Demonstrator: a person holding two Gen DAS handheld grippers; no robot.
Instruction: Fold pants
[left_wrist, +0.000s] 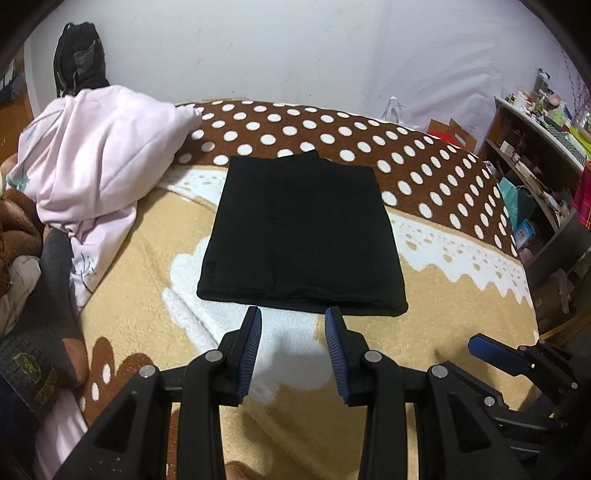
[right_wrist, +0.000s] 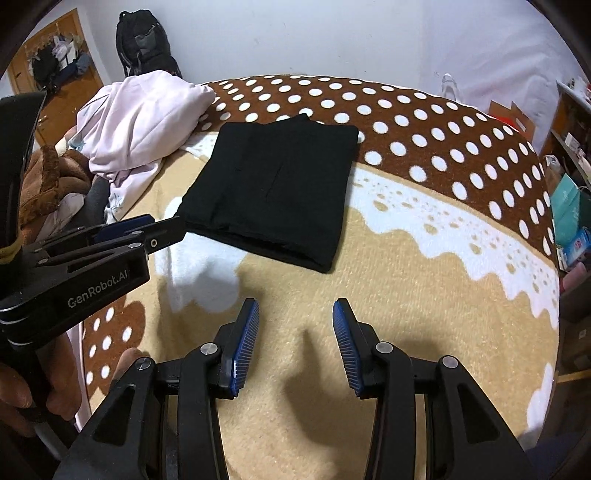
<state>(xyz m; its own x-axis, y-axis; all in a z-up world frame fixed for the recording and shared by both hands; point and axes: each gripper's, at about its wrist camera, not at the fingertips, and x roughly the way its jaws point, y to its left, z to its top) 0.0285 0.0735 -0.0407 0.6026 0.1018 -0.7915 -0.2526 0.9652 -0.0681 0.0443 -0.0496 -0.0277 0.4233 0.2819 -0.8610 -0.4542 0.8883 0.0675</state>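
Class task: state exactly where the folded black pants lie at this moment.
The folded black pants lie flat mid-bed on the blanket, just beyond the left gripper, right of the pink bedding.

free: blanket (right_wrist: 406, 295) right of pants (right_wrist: 273, 192) | blocked: left, pink bedding (right_wrist: 147, 118)

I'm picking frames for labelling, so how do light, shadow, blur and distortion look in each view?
Left wrist view: sharp, evenly lit; fisheye bows the blanket edge; black pants show almost no fold detail; soft shadow under the open left gripper. Right wrist view: equally sharp, same bowing; distinct finger shadows on the blanket below the open right gripper; dark vignette in the corners.
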